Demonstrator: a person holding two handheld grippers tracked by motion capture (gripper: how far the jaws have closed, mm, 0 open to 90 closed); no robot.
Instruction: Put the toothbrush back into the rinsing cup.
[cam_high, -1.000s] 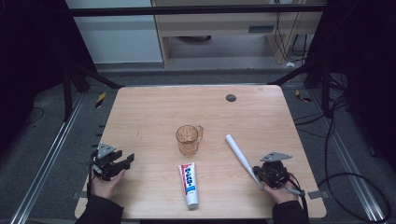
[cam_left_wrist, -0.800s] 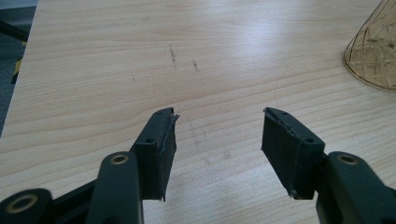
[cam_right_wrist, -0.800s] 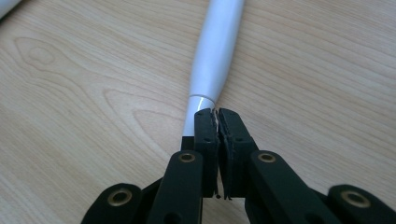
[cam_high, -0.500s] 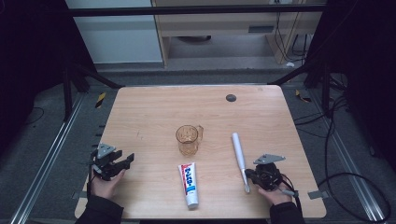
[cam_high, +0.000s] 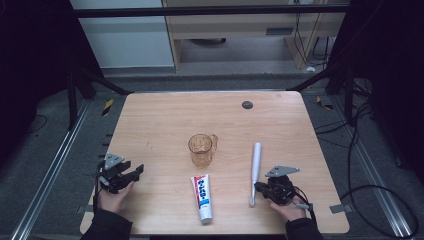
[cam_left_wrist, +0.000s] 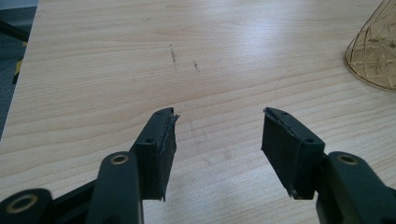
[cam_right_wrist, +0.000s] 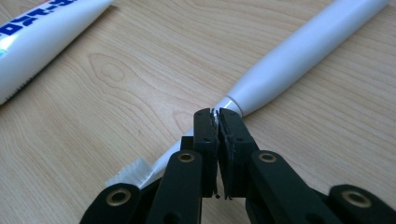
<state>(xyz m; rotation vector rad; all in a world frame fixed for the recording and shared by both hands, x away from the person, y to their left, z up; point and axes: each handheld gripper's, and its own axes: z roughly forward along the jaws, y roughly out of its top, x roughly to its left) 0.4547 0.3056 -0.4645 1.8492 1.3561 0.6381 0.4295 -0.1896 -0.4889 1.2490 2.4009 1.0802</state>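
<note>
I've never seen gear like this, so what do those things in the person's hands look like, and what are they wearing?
Each hand holds a black gripper: the left gripper and right gripper. Both carry a grey three-cornered plate on top and two flat black jaws with brass-coloured rivets at the joints. A dark cable trails from the right one. The sleeves are dark.

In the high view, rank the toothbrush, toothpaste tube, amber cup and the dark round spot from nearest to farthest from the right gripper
1. Toothbrush: clamped in the right gripper.
2. Toothpaste tube: to its left, near the front edge.
3. Amber cup: mid-table, farther back.
4. Dark round spot: near the far edge.
</note>
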